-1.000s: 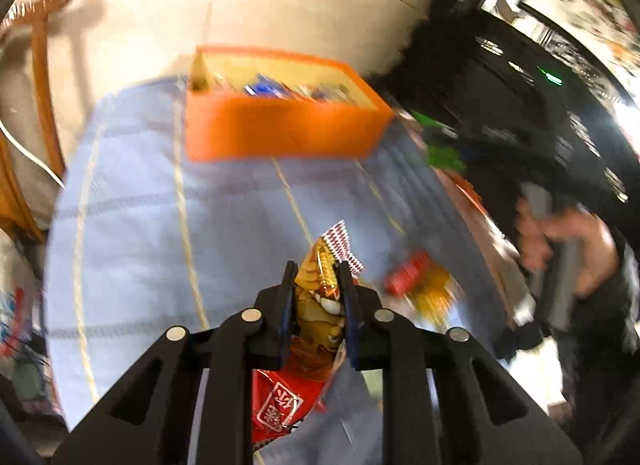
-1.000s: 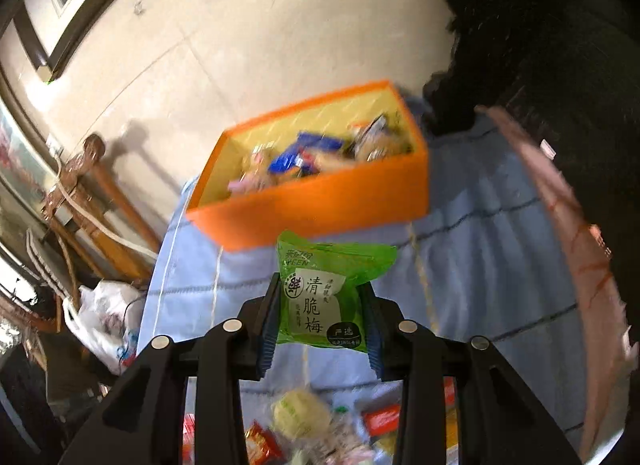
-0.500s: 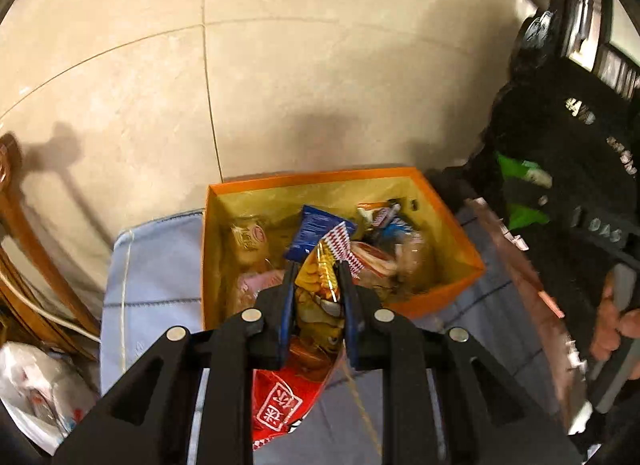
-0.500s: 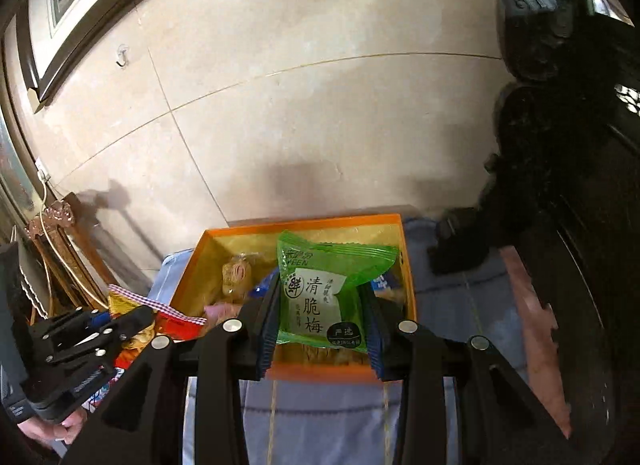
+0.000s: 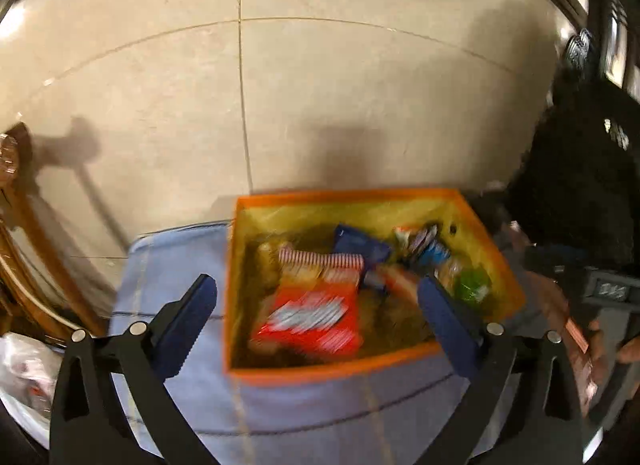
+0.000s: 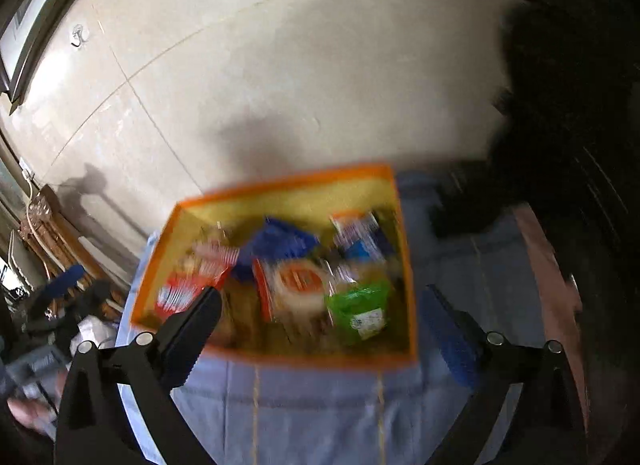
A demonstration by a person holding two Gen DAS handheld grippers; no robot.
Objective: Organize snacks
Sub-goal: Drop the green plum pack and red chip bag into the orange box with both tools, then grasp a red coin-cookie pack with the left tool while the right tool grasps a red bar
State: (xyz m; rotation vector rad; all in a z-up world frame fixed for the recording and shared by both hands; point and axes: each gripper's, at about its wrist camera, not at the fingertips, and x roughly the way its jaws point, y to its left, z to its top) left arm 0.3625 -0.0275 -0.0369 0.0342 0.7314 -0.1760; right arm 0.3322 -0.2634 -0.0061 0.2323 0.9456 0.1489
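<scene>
Left wrist view: left gripper (image 5: 316, 301) just spread wide, empty; red foil snack packet (image 5: 310, 317) lies inside orange cardboard box (image 5: 332, 369) at 12 o'clock. Right gripper (image 6: 320, 305) likewise just released, green plum packet (image 6: 360, 311) in box at 1 o'clock.

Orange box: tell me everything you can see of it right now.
The orange box is an open-topped rectangular bin with orange outer walls and rim and a yellow inside; the material is too blurred to name. It sits upright on a blue cloth near the table's far edge. Inside lie loose snack packets, among them a red packet, a blue packet and a green packet. Neither gripper touches it; both hang open before its near wall.
</scene>
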